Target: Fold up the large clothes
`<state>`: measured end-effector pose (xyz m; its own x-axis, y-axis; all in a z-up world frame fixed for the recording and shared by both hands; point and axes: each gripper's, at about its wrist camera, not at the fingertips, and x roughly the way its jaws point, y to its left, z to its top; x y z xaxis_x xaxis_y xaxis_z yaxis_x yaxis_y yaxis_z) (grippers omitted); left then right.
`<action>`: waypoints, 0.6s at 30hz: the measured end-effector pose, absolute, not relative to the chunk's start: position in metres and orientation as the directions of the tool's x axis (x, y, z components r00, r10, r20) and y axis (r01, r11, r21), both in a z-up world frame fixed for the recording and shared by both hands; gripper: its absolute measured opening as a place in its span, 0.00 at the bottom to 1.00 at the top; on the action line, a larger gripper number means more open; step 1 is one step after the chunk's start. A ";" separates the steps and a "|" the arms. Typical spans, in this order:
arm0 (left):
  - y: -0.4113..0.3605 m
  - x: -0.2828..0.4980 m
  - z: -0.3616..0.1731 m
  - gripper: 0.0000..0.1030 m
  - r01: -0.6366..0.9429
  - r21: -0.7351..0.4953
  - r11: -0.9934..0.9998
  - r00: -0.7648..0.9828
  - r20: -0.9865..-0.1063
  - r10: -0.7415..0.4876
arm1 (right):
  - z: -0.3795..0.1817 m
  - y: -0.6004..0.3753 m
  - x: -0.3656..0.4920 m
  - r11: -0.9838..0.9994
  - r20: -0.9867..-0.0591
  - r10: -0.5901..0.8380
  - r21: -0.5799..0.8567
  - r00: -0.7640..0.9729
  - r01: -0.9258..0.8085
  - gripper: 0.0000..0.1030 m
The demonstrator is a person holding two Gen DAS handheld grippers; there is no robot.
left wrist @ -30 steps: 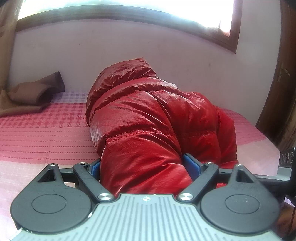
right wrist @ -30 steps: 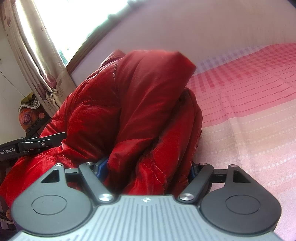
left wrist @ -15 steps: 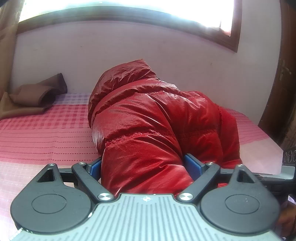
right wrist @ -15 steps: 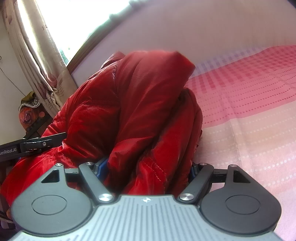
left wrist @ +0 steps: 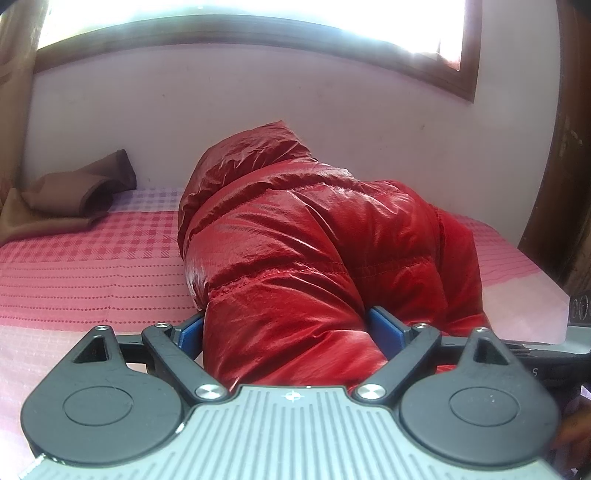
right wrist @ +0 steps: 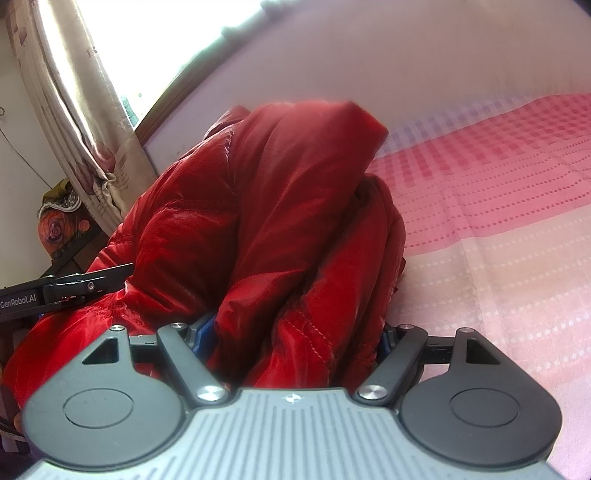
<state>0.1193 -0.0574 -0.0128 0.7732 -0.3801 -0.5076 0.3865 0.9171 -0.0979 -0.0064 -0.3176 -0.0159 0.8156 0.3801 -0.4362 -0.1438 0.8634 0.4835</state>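
Observation:
A shiny red puffer jacket (left wrist: pixel 314 240) lies bunched in a thick mound on the pink bed (left wrist: pixel 92 280), its hood end toward the wall. My left gripper (left wrist: pixel 288 326) is shut on a fat padded roll of it, with the blue pads (left wrist: pixel 192 330) pressed against both sides. In the right wrist view the same jacket (right wrist: pixel 258 203) rises in front of me. My right gripper (right wrist: pixel 295 332) is shut on a bundle of its folds. The left gripper (right wrist: pixel 74 288) shows there as a black bar at the jacket's left side.
A brown cloth (left wrist: pixel 74 195) lies crumpled at the far left of the bed by the wall. A window (left wrist: pixel 258 14) runs above the wall, with a curtain (right wrist: pixel 74 92) beside it. The bed's corner (left wrist: pixel 535 306) ends at the right, near a dark wooden frame (left wrist: pixel 565 147).

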 end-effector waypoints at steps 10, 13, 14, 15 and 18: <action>-0.054 0.122 -0.013 0.86 0.382 -0.140 0.913 0.759 -0.517 -0.396 | -0.012 -0.317 -0.002 0.871 -0.454 0.384 0.467 0.804 -0.152 0.77; -0.052 0.124 -0.012 0.86 0.384 -0.150 0.911 0.753 -0.520 -0.403 | -0.007 -0.319 0.005 0.866 -0.477 0.403 0.475 0.781 -0.157 0.77; -0.053 0.125 -0.012 0.87 0.384 -0.150 0.911 0.753 -0.520 -0.403 | -0.005 -0.320 0.008 0.866 -0.485 0.410 0.473 0.773 -0.162 0.77; -0.052 0.126 -0.012 0.86 0.385 -0.150 0.911 0.753 -0.520 -0.404 | -0.003 -0.320 0.010 0.866 -0.494 0.415 0.471 0.764 -0.167 0.77; -0.051 0.128 -0.012 0.86 0.385 -0.154 0.910 0.752 -0.519 -0.406 | 0.000 -0.324 0.018 0.859 -0.509 0.437 0.481 0.742 -0.176 0.79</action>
<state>0.1276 -0.0511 -0.0118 0.7523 -0.4061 -0.5187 0.3851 0.9100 -0.1539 0.0181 -0.3237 0.0001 0.7417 0.4373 -0.5085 -0.1764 0.8587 0.4811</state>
